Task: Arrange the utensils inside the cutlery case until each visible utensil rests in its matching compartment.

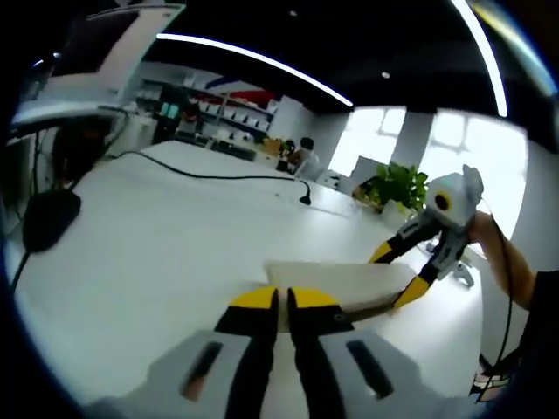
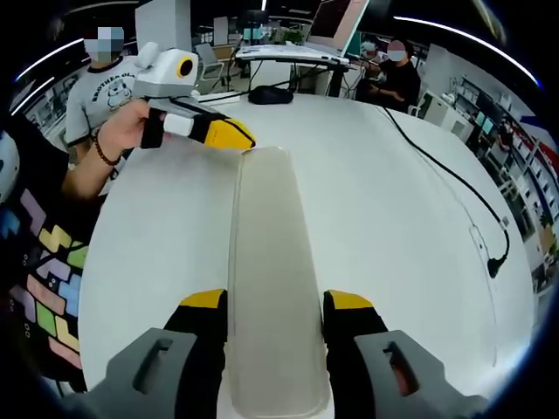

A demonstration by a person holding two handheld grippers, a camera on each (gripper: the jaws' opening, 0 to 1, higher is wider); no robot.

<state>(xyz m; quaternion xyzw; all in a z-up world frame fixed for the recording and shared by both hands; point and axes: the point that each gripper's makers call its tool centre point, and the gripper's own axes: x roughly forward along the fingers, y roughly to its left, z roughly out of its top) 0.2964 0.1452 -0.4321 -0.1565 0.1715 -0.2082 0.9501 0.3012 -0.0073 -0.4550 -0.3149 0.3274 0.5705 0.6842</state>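
White desk carries a translucent cutlery case; the right tool clamps its near end, the left tool pinches its far edge.

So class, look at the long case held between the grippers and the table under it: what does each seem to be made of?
Cutlery case: probably frosted, translucent plastic; the white table shows dimly through it, its edges are rounded, its surface matte.

Table: looks like a smooth white laminate or painted board; even colour, soft sheen, no grain. The core cannot be told.
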